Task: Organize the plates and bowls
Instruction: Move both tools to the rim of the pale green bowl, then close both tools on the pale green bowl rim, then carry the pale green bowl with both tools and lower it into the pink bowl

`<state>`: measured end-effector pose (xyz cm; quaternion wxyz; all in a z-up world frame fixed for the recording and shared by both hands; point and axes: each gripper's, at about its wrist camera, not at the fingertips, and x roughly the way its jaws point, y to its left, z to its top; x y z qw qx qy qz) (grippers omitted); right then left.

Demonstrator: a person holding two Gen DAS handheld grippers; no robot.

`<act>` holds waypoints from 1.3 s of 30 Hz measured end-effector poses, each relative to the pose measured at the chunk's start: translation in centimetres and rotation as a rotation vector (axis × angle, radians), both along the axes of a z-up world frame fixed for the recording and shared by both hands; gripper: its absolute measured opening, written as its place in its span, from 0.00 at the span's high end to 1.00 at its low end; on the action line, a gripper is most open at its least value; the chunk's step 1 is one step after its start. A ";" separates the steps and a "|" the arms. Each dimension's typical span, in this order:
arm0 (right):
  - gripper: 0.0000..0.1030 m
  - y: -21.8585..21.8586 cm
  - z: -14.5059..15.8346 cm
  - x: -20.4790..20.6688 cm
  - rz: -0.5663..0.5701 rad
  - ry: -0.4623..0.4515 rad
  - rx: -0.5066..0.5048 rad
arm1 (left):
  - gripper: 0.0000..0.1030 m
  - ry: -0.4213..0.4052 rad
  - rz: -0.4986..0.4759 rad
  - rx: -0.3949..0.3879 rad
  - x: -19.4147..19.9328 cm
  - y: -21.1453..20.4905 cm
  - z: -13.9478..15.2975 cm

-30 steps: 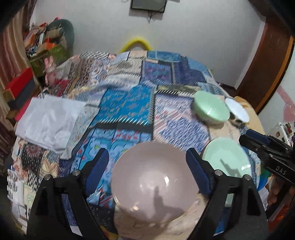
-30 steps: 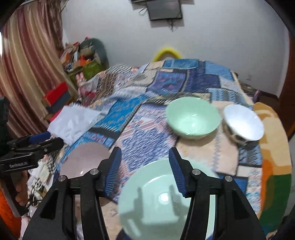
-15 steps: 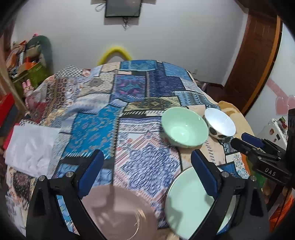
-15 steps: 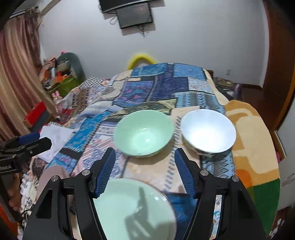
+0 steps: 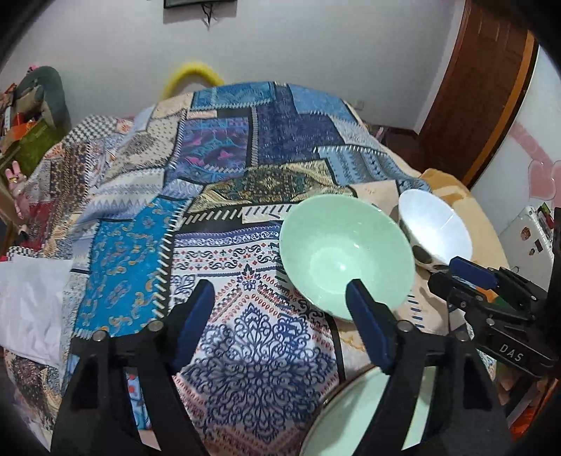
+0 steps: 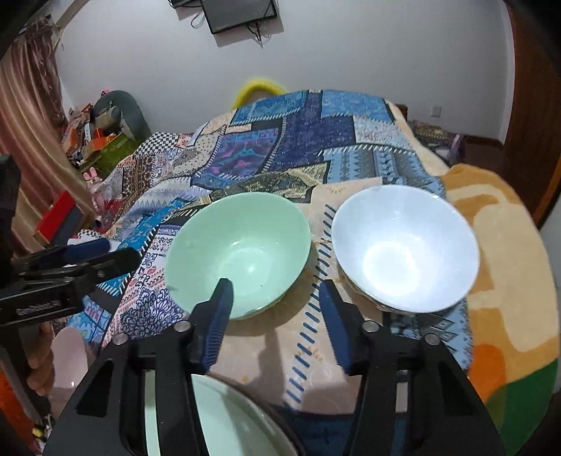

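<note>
**Hovering Over the Crockery, 2 Tools Wait Empty**

Spreading wide above a quilt-covered bed (image 5: 224,147), the left tool (image 5: 280,322) and the right tool (image 6: 275,315) each stand with jaws well apart and nothing between them. Nearest the cameras, a pale green plate (image 6: 224,421) lies at the bed's front edge, partly hidden under the right tool's frame; a pink plate (image 6: 68,361) sits to its left, just beside the hand gripping the left tool. Neither plate is stacked on the other, so the sorting looks barely begun. Beyond them, 2 bowls rest upright side by side on the patchwork: a green bowl (image 6: 238,252) and, to its right, a white bowl (image 6: 403,249) with dark spots on its outside. Their rims look very close, though whether they touch cannot be told. From the right wrist view, the right tool's left finger overlaps the green bowl's near rim in the picture, while the gap between the bowls lies ahead of its open jaws; it appears poised above rather than in contact. From the left wrist view, the green bowl sits just beyond the left tool's right finger, right of center. Open jaws suit an approach to a thin rim; nesting 1 bowl inside the other seems the likely aim. Farther back, a white sheet (image 5: 28,301) lies at the bed's left edge, and a dark screen (image 6: 238,14) hangs on the wall.
</note>
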<state>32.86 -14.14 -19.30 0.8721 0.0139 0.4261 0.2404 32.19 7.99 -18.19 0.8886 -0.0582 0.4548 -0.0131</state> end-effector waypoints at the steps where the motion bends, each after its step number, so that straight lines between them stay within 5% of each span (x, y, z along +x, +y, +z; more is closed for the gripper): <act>1: 0.61 0.1 -0.3 0.3 0.001 0.008 0.001 | 0.32 0.009 0.000 -0.005 0.4 0.0 -0.4; 7: 0.71 1.2 -1.3 1.2 0.024 0.018 -0.021 | 0.57 0.079 -0.023 -0.016 3.0 -0.1 -3.0; 22: 0.74 1.4 -3.5 3.1 0.037 0.108 0.004 | 0.84 0.140 -0.075 -0.022 5.8 -1.4 -5.7; 39: 0.77 1.2 -1.4 1.8 0.027 0.085 0.020 | 0.86 0.103 -0.059 -0.004 3.9 -1.9 -4.3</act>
